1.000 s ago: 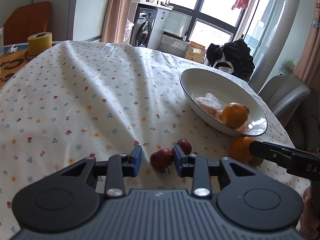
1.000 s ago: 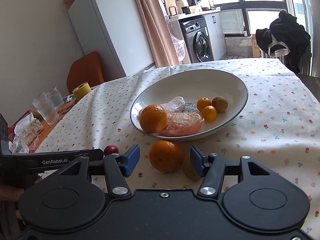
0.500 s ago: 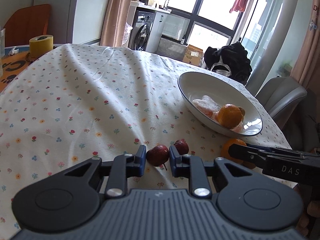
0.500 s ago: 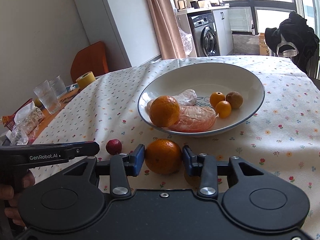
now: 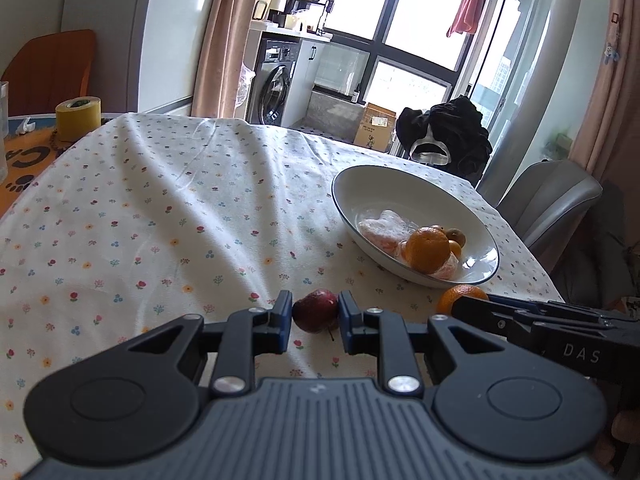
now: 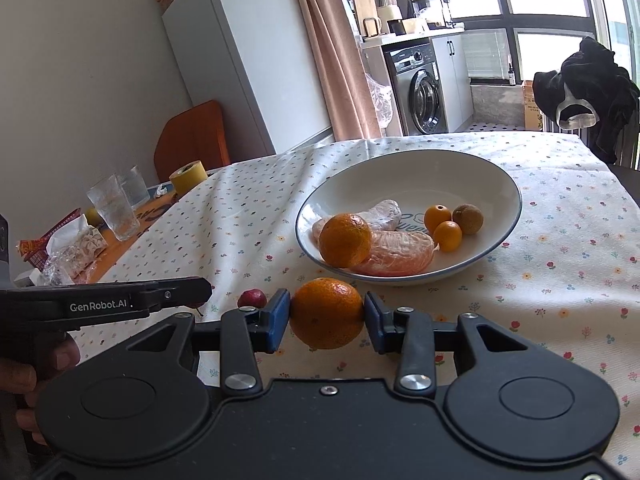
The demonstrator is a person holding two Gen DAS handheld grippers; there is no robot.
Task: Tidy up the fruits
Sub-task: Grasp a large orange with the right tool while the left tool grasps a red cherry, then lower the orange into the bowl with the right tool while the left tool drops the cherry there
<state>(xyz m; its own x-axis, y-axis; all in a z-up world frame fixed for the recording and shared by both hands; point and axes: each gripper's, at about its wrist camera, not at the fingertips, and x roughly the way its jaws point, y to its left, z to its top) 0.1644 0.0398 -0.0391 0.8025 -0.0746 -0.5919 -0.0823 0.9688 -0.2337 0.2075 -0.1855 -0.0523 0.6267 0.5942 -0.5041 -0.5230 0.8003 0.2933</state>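
Our left gripper [image 5: 315,318] has just closed on the small red fruit [image 5: 315,310]; low centre, our right gripper [image 6: 327,318] now clamps the orange [image 6: 327,313]. Both seem ready for the bowl [image 6: 505,184].

Left gripper [image 5: 314,320]: matte black plastic body, ribbed grey-black top plate low in frame, two round black discs at lower left and lower right, silver screw heads on linkage arms, blue pads on fingertips [image 5: 283,314]. Right gripper [image 6: 326,316]: same black build, smooth top plate, small centre screw, silver pivots, blue pads. White lettering "GenRobot.AI" and "DAS" on gripper sides. Bare fingers at frame edges.
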